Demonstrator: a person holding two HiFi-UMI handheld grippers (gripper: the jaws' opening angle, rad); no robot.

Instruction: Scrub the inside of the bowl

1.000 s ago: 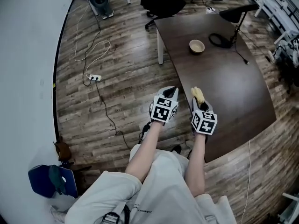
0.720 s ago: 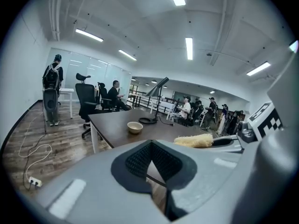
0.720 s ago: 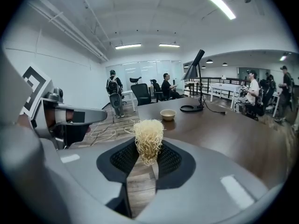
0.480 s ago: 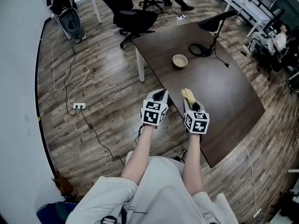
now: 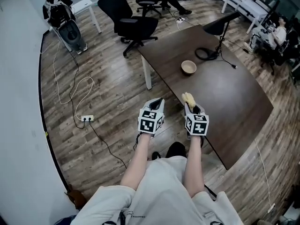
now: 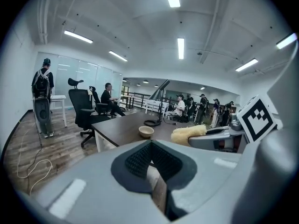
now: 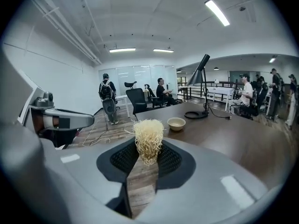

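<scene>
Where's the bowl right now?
In the head view the bowl sits on the dark table, beside the black lamp's base, far ahead of the scrubber in the right tool.

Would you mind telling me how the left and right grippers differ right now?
The right gripper is shut on a pale fibrous scrubber; the left gripper is shut and empty. The right gripper reaches over the table; the left gripper hangs over the floor beside it. Both point towards the bowl.
</scene>
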